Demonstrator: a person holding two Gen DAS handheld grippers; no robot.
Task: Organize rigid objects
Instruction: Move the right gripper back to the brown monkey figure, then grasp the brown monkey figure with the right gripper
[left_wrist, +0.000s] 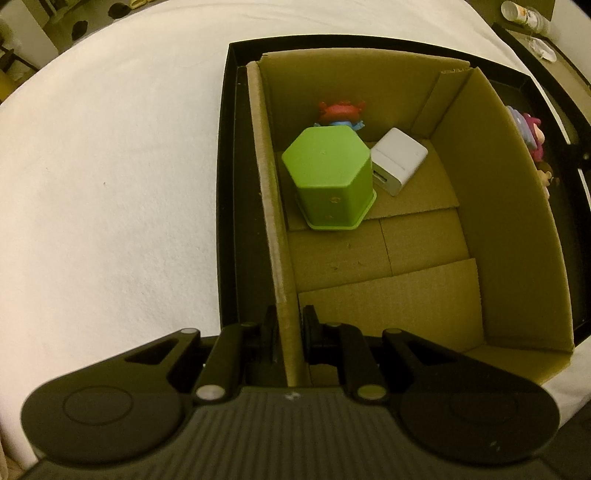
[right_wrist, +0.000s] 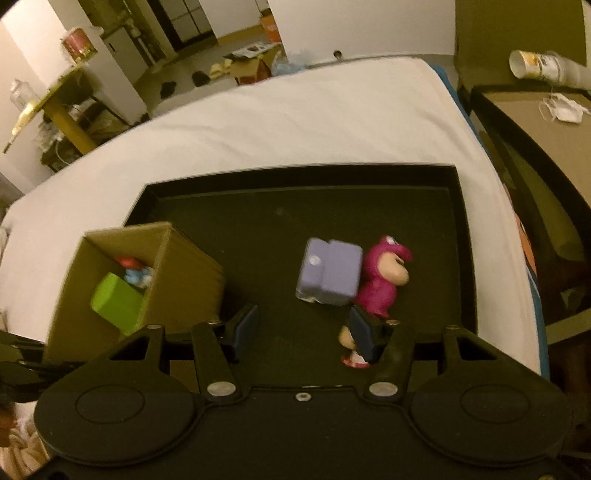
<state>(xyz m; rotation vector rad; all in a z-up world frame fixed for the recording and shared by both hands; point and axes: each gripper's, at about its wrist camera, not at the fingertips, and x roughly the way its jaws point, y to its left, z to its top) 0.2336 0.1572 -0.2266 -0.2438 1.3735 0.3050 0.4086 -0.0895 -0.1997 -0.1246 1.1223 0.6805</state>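
Observation:
My left gripper (left_wrist: 289, 325) is shut on the near left wall of the cardboard box (left_wrist: 275, 236). Inside the box stand a green hexagonal pot (left_wrist: 328, 177) upside down, a white charger cube (left_wrist: 397, 164) and a red and blue figure (left_wrist: 341, 112). My right gripper (right_wrist: 301, 332) is open above the black tray (right_wrist: 266, 229). Just beyond it lie a lilac block (right_wrist: 330, 275) and a magenta figure (right_wrist: 384, 280). A small figure (right_wrist: 351, 347) is partly hidden behind the right finger. The box (right_wrist: 181, 273) stands at the tray's left.
The tray sits on a white bed (right_wrist: 258, 125). A side table (right_wrist: 535, 110) with cups stands to the right. The magenta figure and others (left_wrist: 532, 136) show past the box's right wall in the left wrist view.

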